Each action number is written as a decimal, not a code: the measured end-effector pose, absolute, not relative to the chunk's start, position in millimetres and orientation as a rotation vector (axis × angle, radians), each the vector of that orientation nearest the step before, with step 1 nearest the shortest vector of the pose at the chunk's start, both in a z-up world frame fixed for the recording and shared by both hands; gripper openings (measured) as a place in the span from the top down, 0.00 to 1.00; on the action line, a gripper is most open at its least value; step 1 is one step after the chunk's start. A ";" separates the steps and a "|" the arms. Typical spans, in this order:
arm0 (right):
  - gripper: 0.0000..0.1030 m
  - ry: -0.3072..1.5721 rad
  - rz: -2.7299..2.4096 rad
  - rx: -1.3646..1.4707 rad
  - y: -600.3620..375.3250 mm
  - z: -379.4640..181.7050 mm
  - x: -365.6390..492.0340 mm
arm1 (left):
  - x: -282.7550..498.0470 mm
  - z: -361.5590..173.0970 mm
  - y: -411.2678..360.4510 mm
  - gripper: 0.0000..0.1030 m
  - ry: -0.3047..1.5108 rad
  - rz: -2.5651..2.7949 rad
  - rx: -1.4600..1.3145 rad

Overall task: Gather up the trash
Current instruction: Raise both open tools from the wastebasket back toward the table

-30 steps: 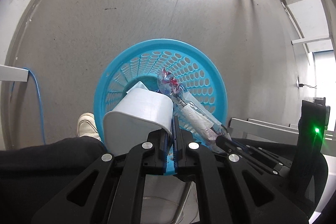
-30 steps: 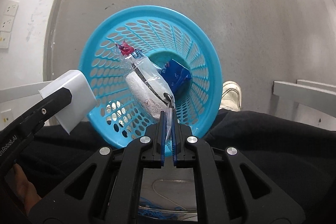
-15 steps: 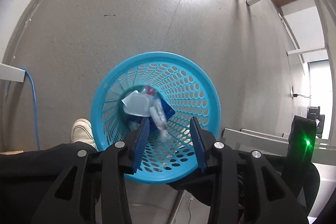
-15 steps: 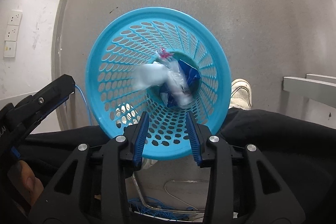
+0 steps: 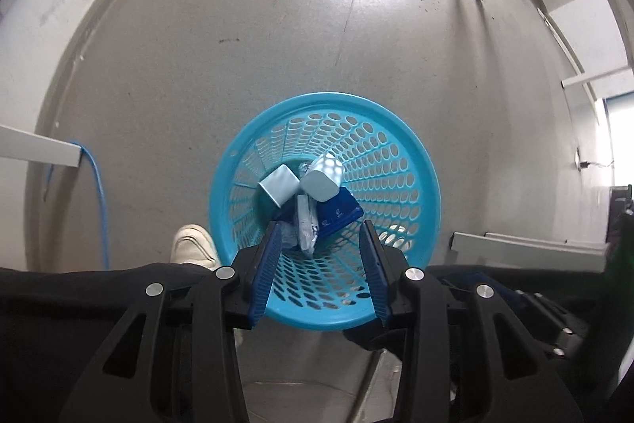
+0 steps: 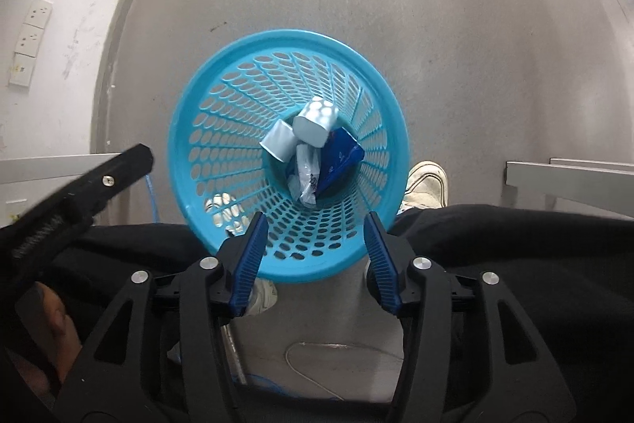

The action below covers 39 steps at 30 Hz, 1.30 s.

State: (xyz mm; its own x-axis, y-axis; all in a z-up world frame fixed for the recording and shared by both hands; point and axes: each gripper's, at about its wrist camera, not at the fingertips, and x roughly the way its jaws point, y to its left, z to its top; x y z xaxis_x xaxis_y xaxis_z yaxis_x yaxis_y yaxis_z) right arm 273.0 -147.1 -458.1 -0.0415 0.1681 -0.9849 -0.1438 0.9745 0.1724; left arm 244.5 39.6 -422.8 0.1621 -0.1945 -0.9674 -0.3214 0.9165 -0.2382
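A blue perforated trash basket stands on the grey floor below both grippers. At its bottom lie two white paper cups, a clear plastic wrapper and a dark blue packet. My left gripper is open and empty above the basket's near rim. My right gripper is open and empty above the near rim too. The left gripper's black body shows at the left of the right wrist view.
The person's black trousers and white shoes are beside the basket. A blue cable hangs at the left. White table frames stand at the right. Wall sockets are on the left wall.
Both grippers opened and let go of a white cup and the clear wrapper, which fell to the basket's bottom. Both grippers rose a little above the basket.
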 end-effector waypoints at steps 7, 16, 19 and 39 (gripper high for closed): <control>0.46 1.502 0.302 -0.031 -149.7 -416.0 248.1 | 224.2 -388.5 35.0 0.60 1.352 0.110 -0.320; 0.38 1.358 0.352 -0.050 -166.6 -356.6 203.1 | 185.3 -341.8 27.4 0.49 1.191 0.105 -0.218; 0.34 1.305 0.353 -0.074 -169.5 -338.6 191.7 | 173.8 -333.2 27.1 0.49 1.171 0.090 -0.222; 0.17 1.080 0.439 -0.108 -216.3 -234.8 117.8 | 80.8 -253.0 25.4 0.17 0.973 0.035 -0.161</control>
State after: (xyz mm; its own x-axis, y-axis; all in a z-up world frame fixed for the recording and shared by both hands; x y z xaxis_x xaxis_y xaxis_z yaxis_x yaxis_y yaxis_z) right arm 117.8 -216.3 -234.8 0.3948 0.2934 -0.8707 -0.3972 0.9090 0.1263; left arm 80.8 25.4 -253.0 0.5629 -0.0423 -0.8254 -0.1021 0.9875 -0.1202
